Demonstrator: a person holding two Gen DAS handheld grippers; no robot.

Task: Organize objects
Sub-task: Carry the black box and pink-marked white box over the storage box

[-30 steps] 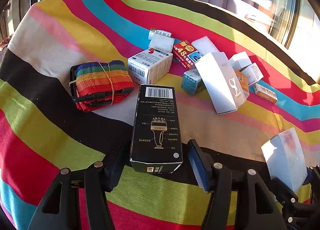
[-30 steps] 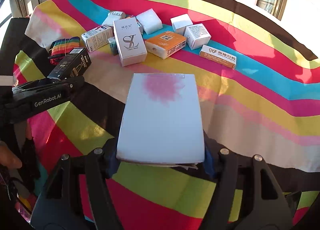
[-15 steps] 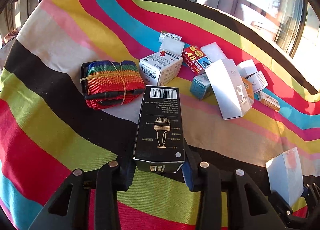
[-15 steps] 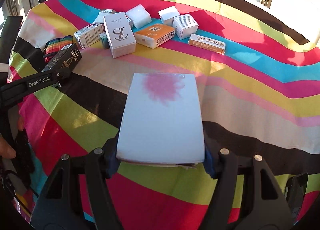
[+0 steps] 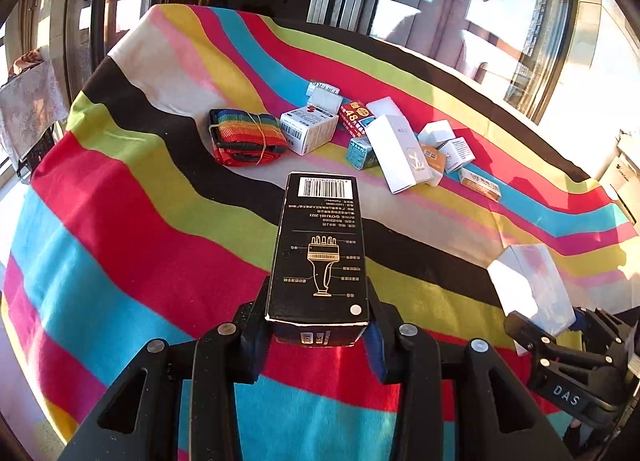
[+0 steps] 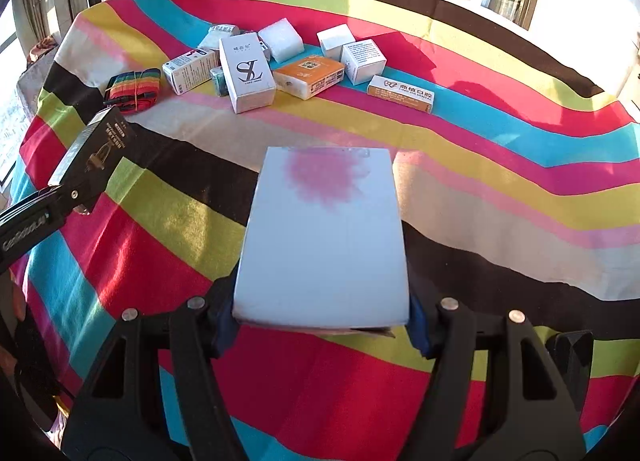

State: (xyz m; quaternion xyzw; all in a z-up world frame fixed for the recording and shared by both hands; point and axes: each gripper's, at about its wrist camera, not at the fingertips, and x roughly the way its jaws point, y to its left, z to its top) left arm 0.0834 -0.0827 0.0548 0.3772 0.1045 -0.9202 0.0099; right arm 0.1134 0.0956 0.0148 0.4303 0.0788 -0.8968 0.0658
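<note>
My left gripper (image 5: pixel 318 335) is shut on a black box (image 5: pixel 318 257) with a barcode and a gold brush drawing, held above the striped cloth. The box also shows in the right wrist view (image 6: pixel 94 151) at the left. My right gripper (image 6: pixel 322 325) is shut on a pale blue box with a pink blotch (image 6: pixel 324 237), also lifted; it shows in the left wrist view (image 5: pixel 532 287) at the right. A cluster of small boxes lies at the far side, among them a white SL box (image 6: pixel 246 71) and an orange box (image 6: pixel 310 75).
A rainbow strap bundle (image 5: pixel 244 137) lies left of the cluster. A long orange-white dental box (image 6: pixel 400 93) lies at its right. The striped cloth (image 6: pixel 500 165) covers the table. Windows stand behind the far edge.
My left gripper closed on the black box and lifted it back from the cluster. The right gripper, still holding the pale blue box, also rose and pulled back.
</note>
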